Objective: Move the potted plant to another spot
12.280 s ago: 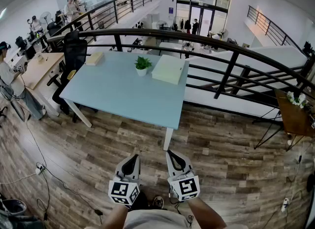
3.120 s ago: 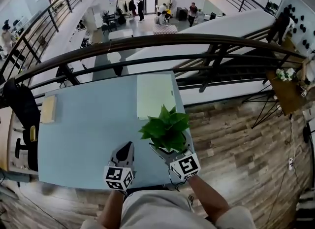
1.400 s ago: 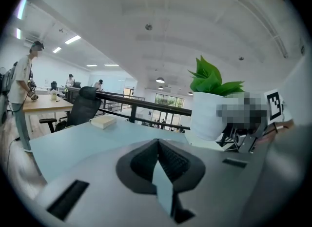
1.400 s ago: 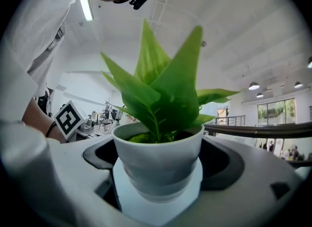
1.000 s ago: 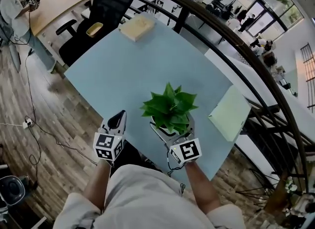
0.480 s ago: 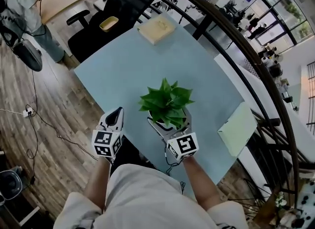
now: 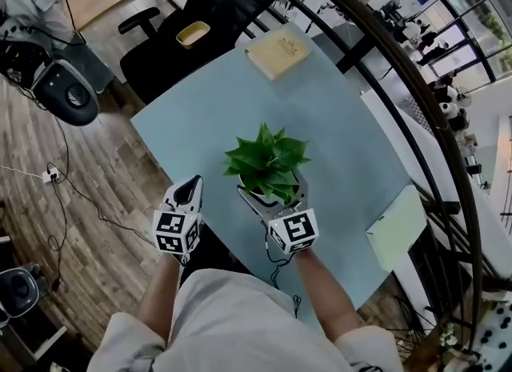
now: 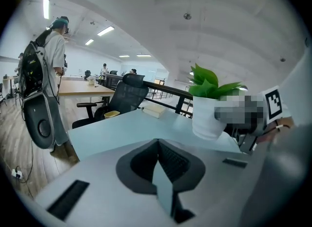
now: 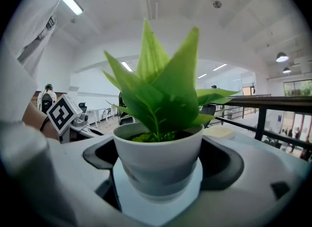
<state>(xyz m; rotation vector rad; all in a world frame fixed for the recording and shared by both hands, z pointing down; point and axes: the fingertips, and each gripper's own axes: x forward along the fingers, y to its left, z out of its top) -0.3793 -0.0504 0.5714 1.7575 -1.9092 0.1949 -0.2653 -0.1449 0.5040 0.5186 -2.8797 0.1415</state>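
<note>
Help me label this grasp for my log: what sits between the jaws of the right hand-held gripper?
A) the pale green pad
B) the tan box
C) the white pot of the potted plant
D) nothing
C: in the right gripper view the potted plant stands upright with its white pot clamped between the jaws of the right hand-held gripper.

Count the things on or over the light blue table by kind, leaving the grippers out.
Potted plant: 1
Flat boxes: 2 (tan flat box, pale green flat box)
Total: 3
</note>
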